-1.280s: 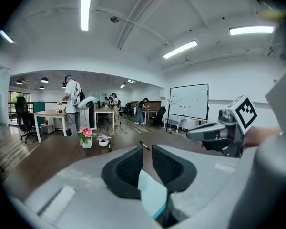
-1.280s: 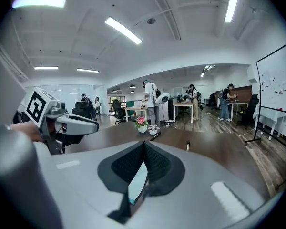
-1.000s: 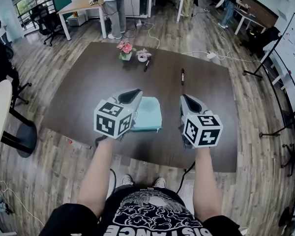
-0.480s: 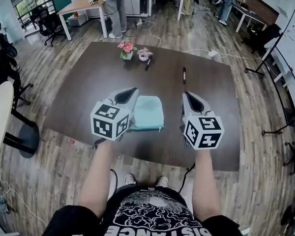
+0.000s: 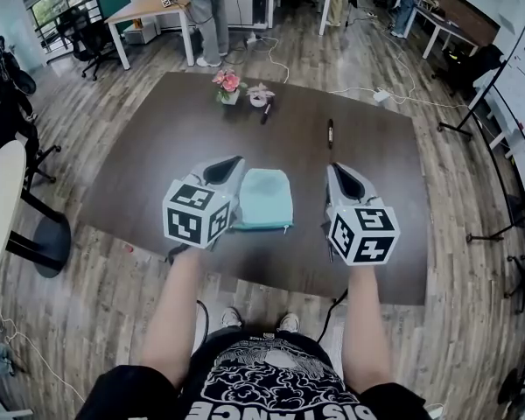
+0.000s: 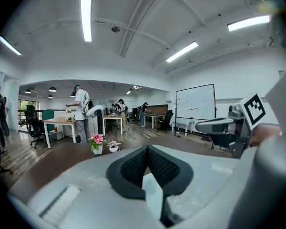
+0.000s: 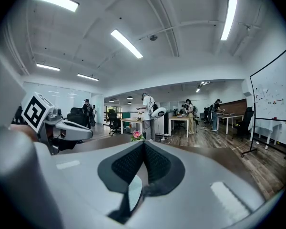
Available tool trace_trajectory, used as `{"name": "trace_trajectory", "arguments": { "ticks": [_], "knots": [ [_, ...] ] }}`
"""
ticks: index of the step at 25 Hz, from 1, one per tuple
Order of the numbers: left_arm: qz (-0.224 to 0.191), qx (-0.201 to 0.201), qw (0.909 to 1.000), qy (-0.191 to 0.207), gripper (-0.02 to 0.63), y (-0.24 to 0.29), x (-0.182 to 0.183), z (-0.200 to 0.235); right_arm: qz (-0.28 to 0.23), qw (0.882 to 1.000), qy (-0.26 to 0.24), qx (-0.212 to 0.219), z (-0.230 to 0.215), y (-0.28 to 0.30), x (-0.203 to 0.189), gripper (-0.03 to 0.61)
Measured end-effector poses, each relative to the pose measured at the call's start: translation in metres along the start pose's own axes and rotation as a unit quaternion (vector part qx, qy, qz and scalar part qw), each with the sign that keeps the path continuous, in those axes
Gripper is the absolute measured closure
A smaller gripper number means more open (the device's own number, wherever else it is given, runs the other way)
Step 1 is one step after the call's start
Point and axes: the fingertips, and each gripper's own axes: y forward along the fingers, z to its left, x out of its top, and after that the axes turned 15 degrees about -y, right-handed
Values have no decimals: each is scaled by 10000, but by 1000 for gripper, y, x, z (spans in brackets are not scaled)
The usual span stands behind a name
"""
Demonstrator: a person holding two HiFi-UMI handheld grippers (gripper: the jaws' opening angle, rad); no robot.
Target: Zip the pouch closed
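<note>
A light teal pouch (image 5: 265, 199) lies flat on the dark brown table (image 5: 157, 156), near its front edge. My left gripper (image 5: 235, 161) is shut and empty. It hovers just left of the pouch and covers the pouch's left edge in the head view. My right gripper (image 5: 335, 169) is also shut and empty, a hand's width right of the pouch. In the left gripper view the pads (image 6: 133, 166) meet with nothing between them, and the right gripper view shows the same for its pads (image 7: 155, 163). Neither gripper view shows the pouch.
At the table's far side stand a small pot of pink flowers (image 5: 227, 86) and a small white object (image 5: 258, 98), with a dark pen (image 5: 265, 113) beside them. A black marker (image 5: 330, 132) lies ahead of the right gripper. People stand at desks beyond.
</note>
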Motion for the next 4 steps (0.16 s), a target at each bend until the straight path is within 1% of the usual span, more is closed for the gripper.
{"name": "trace_trajectory", "arguments": {
  "ticks": [4],
  "knots": [
    [61,26,10000,-24,609,2,-4,1,12,10000,-9,-12,-1,0,-2,580]
  ]
}}
